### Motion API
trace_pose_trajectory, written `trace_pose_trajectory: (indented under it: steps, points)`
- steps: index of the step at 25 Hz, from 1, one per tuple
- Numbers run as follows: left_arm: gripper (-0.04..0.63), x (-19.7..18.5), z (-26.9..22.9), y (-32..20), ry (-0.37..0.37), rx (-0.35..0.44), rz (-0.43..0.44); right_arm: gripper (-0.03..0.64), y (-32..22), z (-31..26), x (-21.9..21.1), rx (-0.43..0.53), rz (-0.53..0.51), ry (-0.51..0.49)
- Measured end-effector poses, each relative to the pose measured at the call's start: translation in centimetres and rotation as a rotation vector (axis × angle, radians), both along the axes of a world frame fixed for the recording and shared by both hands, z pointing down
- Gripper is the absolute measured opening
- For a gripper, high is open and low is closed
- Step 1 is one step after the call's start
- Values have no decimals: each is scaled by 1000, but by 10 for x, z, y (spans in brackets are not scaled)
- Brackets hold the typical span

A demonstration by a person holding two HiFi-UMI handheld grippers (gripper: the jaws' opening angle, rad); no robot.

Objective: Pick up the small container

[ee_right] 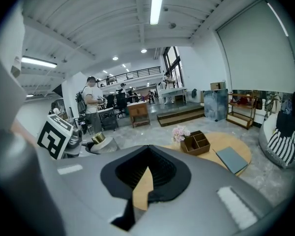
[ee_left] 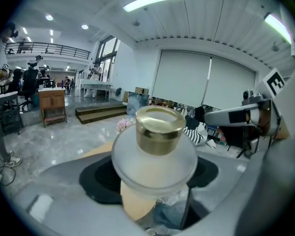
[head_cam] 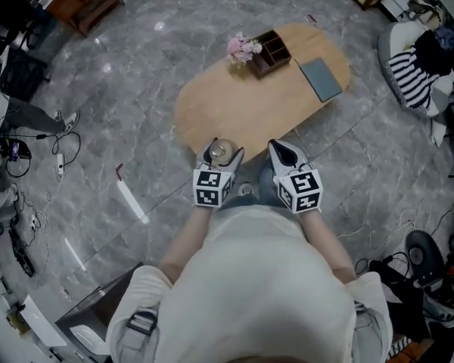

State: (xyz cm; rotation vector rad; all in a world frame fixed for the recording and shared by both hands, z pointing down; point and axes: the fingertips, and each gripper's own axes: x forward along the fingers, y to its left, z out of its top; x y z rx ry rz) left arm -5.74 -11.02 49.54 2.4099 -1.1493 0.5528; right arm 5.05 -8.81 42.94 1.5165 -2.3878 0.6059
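Between the jaws of the left gripper (head_cam: pixel 222 154) sits the small container (ee_left: pixel 155 156), a frosted jar with a gold cap (ee_left: pixel 160 129). The jaws are clamped on its round body, and it seems lifted clear, over the near edge of the wooden table (head_cam: pixel 234 112). To do the lift well, I think the grip should be firm and the jar upright, because smooth glass may slip. The right gripper (ee_right: pixel 146 173) has its jaws together, with nothing between. No brand, label or writing is readable on the jar.
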Motion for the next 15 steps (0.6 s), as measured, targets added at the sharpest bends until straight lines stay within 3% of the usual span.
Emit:
trace_pose_trajectory:
  steps: [15]
  points:
    - [354, -23, -39, 16, 48, 65, -25, -2, 9, -18, -7, 57, -23, 13]
